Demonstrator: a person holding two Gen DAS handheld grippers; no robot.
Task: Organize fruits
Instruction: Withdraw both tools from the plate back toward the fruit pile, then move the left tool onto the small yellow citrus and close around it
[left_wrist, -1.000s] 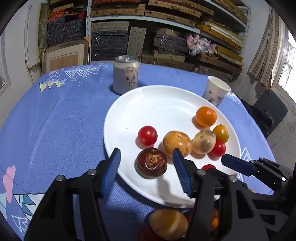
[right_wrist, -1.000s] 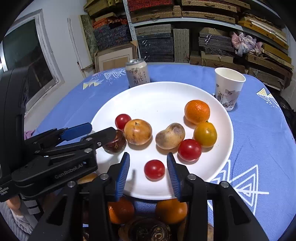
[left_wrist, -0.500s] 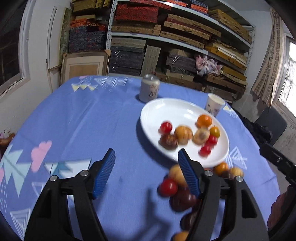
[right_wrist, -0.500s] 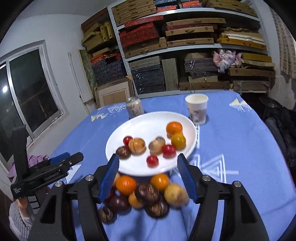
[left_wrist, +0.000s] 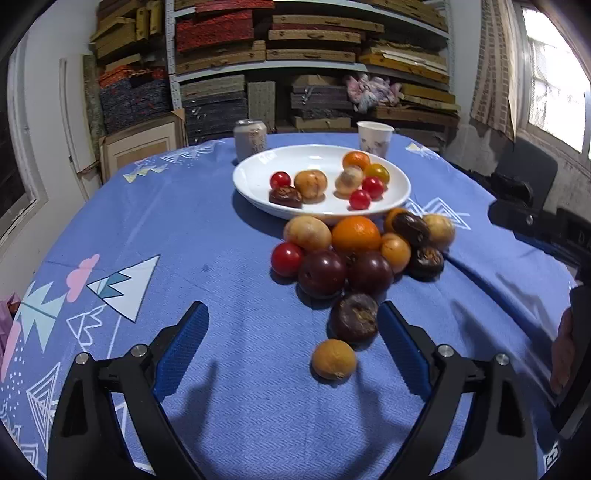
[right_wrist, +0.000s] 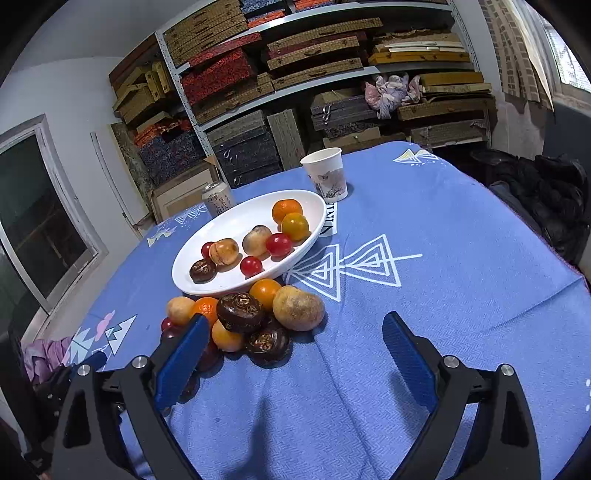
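Both claws have just been opening and are seen spread wide, nothing between the pads: left gripper (left_wrist: 291, 347), right gripper (right_wrist: 291, 354). Loose fruit pile (left_wrist: 354, 251) lies on the blue tablecloth (left_wrist: 221, 295) at frame centre, touching the near rim of the white plate (left_wrist: 255, 188), which holds eight pieces. Judged best: the outlying small orange fruit (left_wrist: 334, 359) is taken first, approached squarely, so neighbours are not rolled. Only the right view shows the purple cloth (right_wrist: 40, 356) at lower left.
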